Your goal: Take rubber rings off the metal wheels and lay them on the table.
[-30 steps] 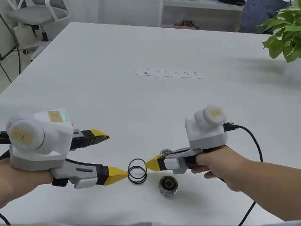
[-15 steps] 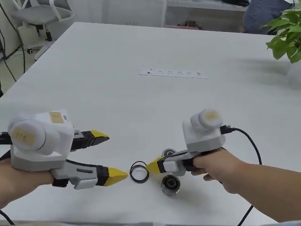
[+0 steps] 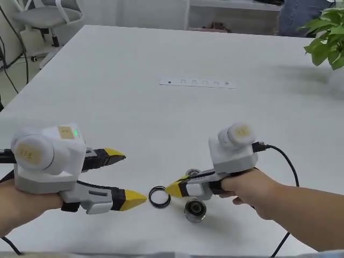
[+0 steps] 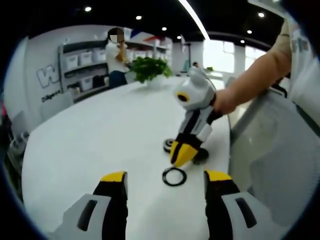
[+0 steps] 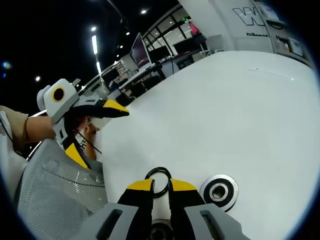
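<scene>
A black rubber ring (image 3: 158, 197) lies flat on the white table (image 3: 177, 123), between the two grippers. My right gripper (image 3: 173, 188) has its yellow-tipped jaws together, and its tip is right at the ring's edge; I cannot tell if they touch. Two metal wheels stand by that gripper, one (image 3: 194, 210) in front of the hand and one (image 3: 191, 173) behind the jaws. My left gripper (image 3: 128, 178) is open, to the left of the ring. In the left gripper view the ring (image 4: 174, 176) lies between the spread jaws. In the right gripper view a wheel (image 5: 218, 190) sits right of the ring (image 5: 156, 175).
A white power strip (image 3: 197, 83) lies flat further back on the table. A potted plant (image 3: 328, 37) stands at the far right corner. An office chair (image 3: 45, 16) is beyond the table's far left edge. A black cable (image 3: 285, 161) trails from the right gripper.
The ring stood up as two loops at the right gripper's tip a second ago; now it lies flat on the table. Both grippers have barely moved.
</scene>
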A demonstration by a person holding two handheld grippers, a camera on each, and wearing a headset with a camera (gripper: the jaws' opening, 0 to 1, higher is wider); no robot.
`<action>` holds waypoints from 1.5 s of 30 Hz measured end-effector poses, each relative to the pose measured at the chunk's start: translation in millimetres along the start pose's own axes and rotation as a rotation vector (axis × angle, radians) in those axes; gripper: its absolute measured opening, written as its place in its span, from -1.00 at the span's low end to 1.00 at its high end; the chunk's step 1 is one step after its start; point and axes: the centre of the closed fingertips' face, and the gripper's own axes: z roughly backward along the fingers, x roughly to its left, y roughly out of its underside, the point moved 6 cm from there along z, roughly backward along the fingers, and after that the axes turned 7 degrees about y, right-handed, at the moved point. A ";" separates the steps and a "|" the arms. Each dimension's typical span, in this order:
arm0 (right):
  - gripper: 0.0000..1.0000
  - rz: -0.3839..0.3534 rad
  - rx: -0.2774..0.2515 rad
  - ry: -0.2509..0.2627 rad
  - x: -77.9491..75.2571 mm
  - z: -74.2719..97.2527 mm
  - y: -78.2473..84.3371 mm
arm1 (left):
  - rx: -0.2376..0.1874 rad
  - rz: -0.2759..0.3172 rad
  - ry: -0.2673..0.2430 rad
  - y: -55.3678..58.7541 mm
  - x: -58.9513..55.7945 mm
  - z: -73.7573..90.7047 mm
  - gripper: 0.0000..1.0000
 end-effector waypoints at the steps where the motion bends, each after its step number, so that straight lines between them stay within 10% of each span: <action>1: -0.82 0.000 -0.002 -0.001 0.3 0.5 -0.3 | 0.001 0.000 0.001 0.0 0.1 -0.4 0.25; 29: -0.56 0.043 -0.130 0.071 -31.0 51.1 -15.3 | 0.004 0.010 0.040 -18.3 11.4 -28.1 0.18; 45: -0.51 0.125 -0.096 0.150 -55.1 67.9 4.1 | 0.062 -0.019 0.091 -19.5 11.1 -58.9 0.13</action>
